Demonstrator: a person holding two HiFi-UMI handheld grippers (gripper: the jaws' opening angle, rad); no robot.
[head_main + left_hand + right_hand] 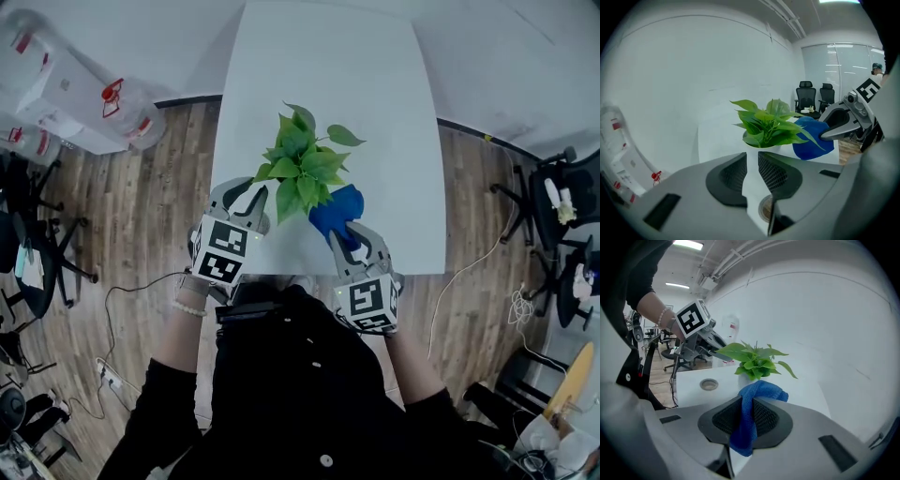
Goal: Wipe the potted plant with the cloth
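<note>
A leafy green potted plant (300, 164) stands on the near half of the white table (328, 66). A blue cloth (334, 208) bunches against its right side, and my right gripper (349, 231) is shut on it. In the right gripper view the cloth (759, 389) hangs between the pads, just in front of the plant (754, 363). My left gripper (246, 193) sits at the plant's left leaves. In the left gripper view its jaws (753, 157) stand a narrow gap apart with only white surface showing between them, below the plant (771, 124) and the cloth (812, 140).
A small round cable hole (708, 384) sits in the table near its front edge. Clear plastic containers (80, 89) lie on the floor at the far left. Office chairs (553, 202) and loose cables (469, 272) stand to the right of the table.
</note>
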